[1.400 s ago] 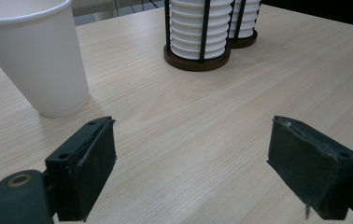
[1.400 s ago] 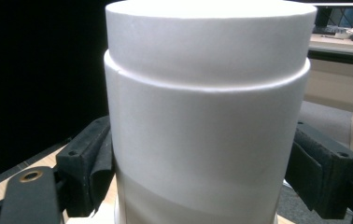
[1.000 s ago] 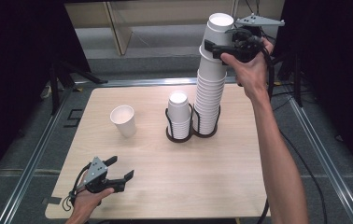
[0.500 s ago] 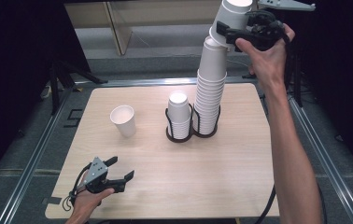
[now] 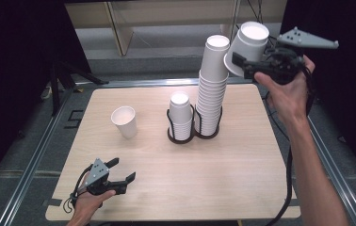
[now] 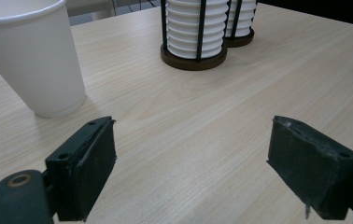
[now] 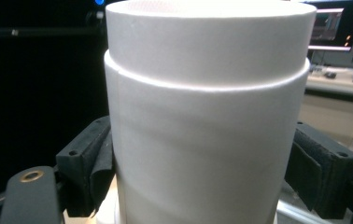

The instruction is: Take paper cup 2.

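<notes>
The right tongs (image 5: 242, 63) are gripping a white paper cup (image 5: 247, 46) by its wall, holding it tilted in the air just beside the top of the tall cup stack (image 5: 211, 84). The left tongs (image 5: 122, 172) are resting on the worktop (image 5: 242, 155), jaws standing apart, holding nothing, near a single cup (image 5: 124, 121).

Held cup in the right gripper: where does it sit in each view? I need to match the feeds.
High view: the held cup is upper right, tilted, in the right gripper, beside the top of the tall stack.
Right gripper view: centre, pads pressing on both sides.
Left gripper view: looks across the table at the loose cup instead.
Shared landmark: the wire holder, high view centre; left gripper view top middle.
</notes>
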Demonstrator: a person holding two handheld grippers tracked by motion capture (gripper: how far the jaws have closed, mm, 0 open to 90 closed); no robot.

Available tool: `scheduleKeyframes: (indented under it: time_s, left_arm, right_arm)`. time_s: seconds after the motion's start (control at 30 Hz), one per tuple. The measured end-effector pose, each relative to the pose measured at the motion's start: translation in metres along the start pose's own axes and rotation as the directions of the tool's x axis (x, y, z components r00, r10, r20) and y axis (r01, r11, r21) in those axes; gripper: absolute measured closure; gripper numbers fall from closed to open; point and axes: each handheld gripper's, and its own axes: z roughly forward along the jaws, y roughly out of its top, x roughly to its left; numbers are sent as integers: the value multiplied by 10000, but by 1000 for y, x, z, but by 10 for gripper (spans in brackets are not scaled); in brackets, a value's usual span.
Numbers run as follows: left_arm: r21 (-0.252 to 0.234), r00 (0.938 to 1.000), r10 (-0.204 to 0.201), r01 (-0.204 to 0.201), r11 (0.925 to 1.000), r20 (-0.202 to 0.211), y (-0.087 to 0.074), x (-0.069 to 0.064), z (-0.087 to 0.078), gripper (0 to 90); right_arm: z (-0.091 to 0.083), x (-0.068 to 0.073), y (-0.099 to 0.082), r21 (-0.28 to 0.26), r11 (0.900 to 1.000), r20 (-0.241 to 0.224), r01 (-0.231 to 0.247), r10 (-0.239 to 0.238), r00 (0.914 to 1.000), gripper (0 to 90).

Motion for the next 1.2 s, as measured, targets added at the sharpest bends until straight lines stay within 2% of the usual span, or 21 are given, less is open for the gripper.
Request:
scheduleKeyframes:
  time_s: [0.1,0.13,0.17,0.2,0.23,0.27,0.37,0.4,0.57,0.6,0.63,0.7,0.73,0.77,0.87,0.9,1.0,1.03,1.13,1.17,1.2]
  left_arm:
    - [43,10000,-11,11,10000,-35,0,0,0,148]
    - [29,10000,-5,5,10000,-21,0,0,1,148]
    - [29,10000,-5,5,10000,-21,0,0,1,148]
    - [81,10000,-5,6,10000,-44,0,-1,0,148]
    - [81,10000,-5,6,10000,-44,0,-1,0,148]
    - [64,10000,-15,16,10000,-41,0,-1,1,148]
    - [45,10000,-47,47,10000,-12,0,-1,1,148]
    - [-48,10000,-33,33,10000,67,0,-1,2,148]
    - [28,10000,-19,19,10000,55,0,0,2,148]
    - [63,10000,-37,37,10000,12,0,-1,1,148]
    - [-86,10000,-78,79,9999,47,0,0,2,148]
    - [-60,9999,-51,51,10000,107,0,0,2,148]
    - [-68,10000,-48,48,10000,71,0,0,2,148]
    - [-139,9999,-69,71,9999,101,0,1,3,148]
    - [-77,10000,-11,11,10000,71,0,1,2,148]
    - [-126,9999,-53,54,9999,112,0,2,3,148]
    - [-187,9999,-53,56,9998,140,-1,2,4,148]
    - [-123,9999,-9,10,9999,123,-1,3,4,148]
    - [-51,10000,5,-5,10000,75,-1,3,3,148]
    - [-217,9999,-25,28,9998,146,-1,3,4,148]
    - [-228,9999,-14,17,9997,149,-1,4,3,148]
  right_arm:
    - [-14,3,-23,139,9999,-145,-32,34,9999,184]
    - [-21,7,-38,176,9998,-234,0,4,9997,184]
    - [-21,7,-38,176,9998,-234,0,4,9997,184]
    - [-27,11,-53,334,9994,-359,-98,110,9993,184]
    - [-27,11,-53,334,9994,-359,-98,110,9993,184]
    - [-30,15,-68,370,9991,-474,-223,241,9986,184]
    - [-31,20,-81,552,9975,-734,-432,472,9962,184]
    - [-30,24,-93,527,9972,-889,-536,581,9943,184]
    - [-25,32,-115,731,9963,-1146,-459,541,9919,184]
    - [-23,35,-121,858,9943,-1228,-639,742,9897,184]
    - [-19,39,-131,913,9938,-1267,-639,752,9891,184]
    - [-16,41,-136,1001,9923,-1383,-733,868,9866,184]
    - [-13,41,-141,871,9948,-1357,-529,645,9887,184]
    - [-8,45,-150,980,9929,-1448,-671,809,9862,184]
    - [-4,50,-158,1096,9908,-1540,-789,954,9835,184]
    - [3,54,-166,1066,9914,-1712,-759,935,9808,184]
    - [6,58,-170,1178,9909,-1818,-659,867,9795,184]
    - [10,65,-175,1274,9893,-2028,-707,957,9745,184]
    - [12,72,-179,1477,9869,-2113,-643,950,9728,184]
    - [16,78,-184,1552,9868,-2213,-461,802,9719,184]
    - [18,82,-187,1629,9853,-2316,-520,895,9687,184]
